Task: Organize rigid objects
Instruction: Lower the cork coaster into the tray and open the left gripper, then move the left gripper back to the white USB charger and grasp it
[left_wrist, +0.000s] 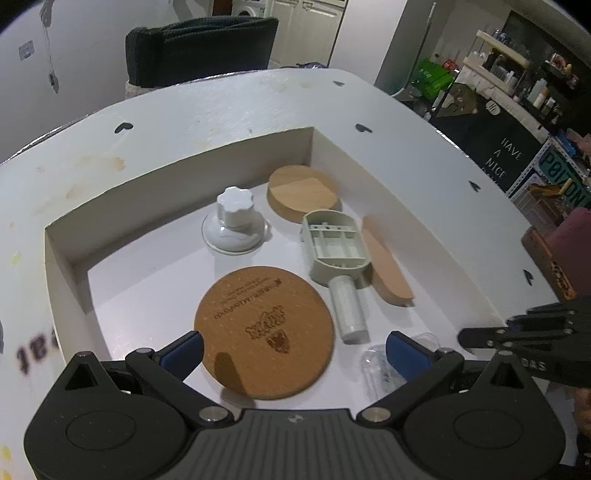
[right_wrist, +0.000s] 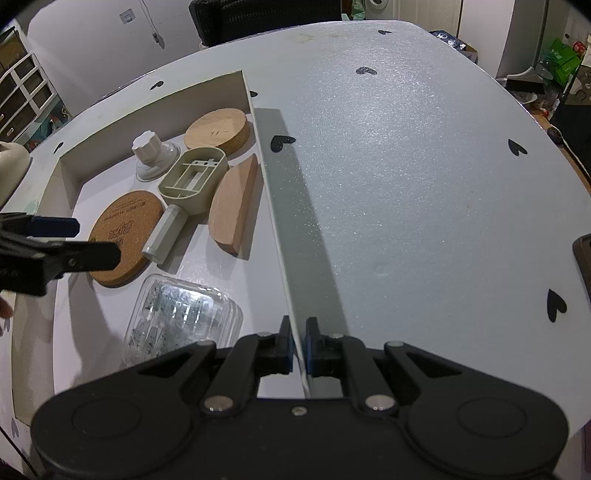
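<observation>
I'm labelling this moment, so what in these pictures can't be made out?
- Clear plastic case: left wrist view, mostly hidden behind the left tool; contents unreadable in both views.
- Cork coaster: right wrist view, near edge covered by the left tool.
- Box near wall: cut off below the right tool.

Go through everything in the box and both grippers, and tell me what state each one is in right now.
Left gripper: open, over the cork coaster.
Right gripper: shut on the box wall.
Cork coaster: flat, printed side up.
Suction cup knob: upright.
Round wooden lid: lying flat.
Grey plastic handle piece: hollow side up.
Half-round wooden piece: leaning on the wall.
Clear plastic case: closed.
</observation>
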